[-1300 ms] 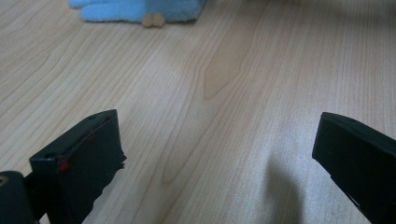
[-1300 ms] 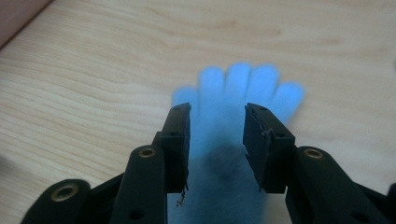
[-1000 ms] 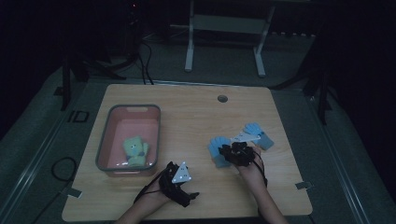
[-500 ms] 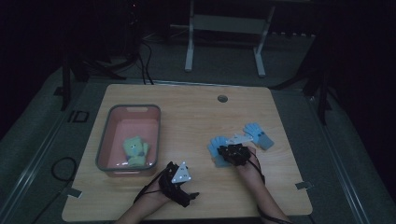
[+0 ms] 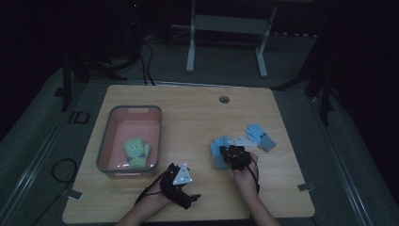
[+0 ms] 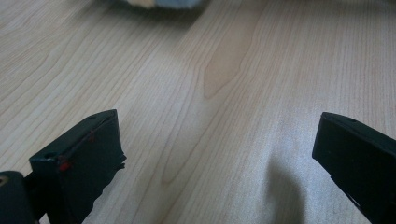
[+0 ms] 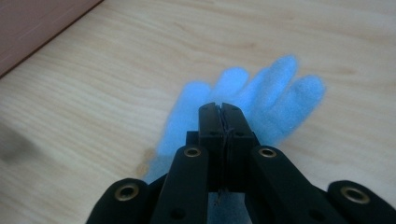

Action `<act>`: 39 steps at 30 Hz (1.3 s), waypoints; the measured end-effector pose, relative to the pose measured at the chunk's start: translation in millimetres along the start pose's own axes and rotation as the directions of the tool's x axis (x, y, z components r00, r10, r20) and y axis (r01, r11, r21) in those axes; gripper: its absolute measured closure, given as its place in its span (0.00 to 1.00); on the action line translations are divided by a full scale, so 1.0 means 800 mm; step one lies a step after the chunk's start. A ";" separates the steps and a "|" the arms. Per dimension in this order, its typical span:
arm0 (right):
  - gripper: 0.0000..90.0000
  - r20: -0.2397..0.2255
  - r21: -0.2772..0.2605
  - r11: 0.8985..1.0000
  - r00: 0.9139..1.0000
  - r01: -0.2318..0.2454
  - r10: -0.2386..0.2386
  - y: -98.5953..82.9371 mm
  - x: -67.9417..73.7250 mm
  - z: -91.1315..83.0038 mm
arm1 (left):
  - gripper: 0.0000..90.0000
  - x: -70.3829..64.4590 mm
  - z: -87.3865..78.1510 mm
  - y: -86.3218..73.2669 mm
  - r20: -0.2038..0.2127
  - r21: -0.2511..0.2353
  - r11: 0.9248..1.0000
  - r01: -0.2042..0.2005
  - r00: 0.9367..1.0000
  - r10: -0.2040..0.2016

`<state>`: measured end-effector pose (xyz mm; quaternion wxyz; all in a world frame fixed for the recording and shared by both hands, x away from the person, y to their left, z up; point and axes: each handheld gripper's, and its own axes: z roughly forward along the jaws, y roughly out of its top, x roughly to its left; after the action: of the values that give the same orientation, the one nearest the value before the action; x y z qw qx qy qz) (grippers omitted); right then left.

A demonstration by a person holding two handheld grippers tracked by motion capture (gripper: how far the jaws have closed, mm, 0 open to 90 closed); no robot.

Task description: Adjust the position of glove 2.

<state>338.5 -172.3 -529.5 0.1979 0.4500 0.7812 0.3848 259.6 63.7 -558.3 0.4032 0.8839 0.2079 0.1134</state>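
A light blue glove [image 7: 261,93] lies flat on the wooden table [image 5: 197,117], fingers spread. My right gripper [image 7: 223,109] hovers over its palm with the jaws pressed together and nothing visible between them. From above, that gripper [image 5: 234,154] sits at the right edge of this glove [image 5: 218,149]. A second blue glove with a grey cuff [image 5: 259,135] lies to the right, a whitish piece [image 5: 241,140] between the two. My left gripper [image 5: 181,180] rests near the front edge, and its jaws [image 6: 217,135] stand wide open over bare wood.
A pink bin [image 5: 113,122] stands at the left with a green glove [image 5: 135,151] inside. A round hole [image 5: 224,99] marks the table's far side. A white stand [image 5: 226,28] and cables lie on the floor beyond.
My right gripper has drawn back a little toward the person. The blue glove under it has stayed in place. The left gripper has not moved.
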 end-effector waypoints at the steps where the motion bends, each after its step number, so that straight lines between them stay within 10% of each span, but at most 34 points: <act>1: 0.98 -0.001 0.005 1.000 1.000 0.003 -0.003 -0.004 0.002 0.002 | 0.02 0.000 0.000 0.000 0.000 0.000 1.000 0.000 1.000 0.000; 12: 0.72 -0.097 0.066 0.994 0.992 0.085 -0.078 -0.019 -0.009 0.027 | 0.02 0.000 0.002 -0.001 0.012 0.012 1.000 -0.002 1.000 0.002; 21: 0.74 -0.107 0.019 0.993 0.988 0.115 -0.112 -0.009 -0.023 0.006 | 0.02 0.001 0.001 0.000 0.005 0.006 1.000 0.003 1.000 -0.003; 39: 0.74 -0.109 -0.019 0.993 0.987 0.120 -0.122 0.002 -0.145 -0.045 | 0.02 0.001 0.003 -0.001 0.005 0.007 1.000 0.009 1.000 -0.009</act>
<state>375.7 -286.5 -509.7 0.1803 0.3787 0.8145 0.4009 260.9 63.1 -560.8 0.4012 0.8846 0.2115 0.1087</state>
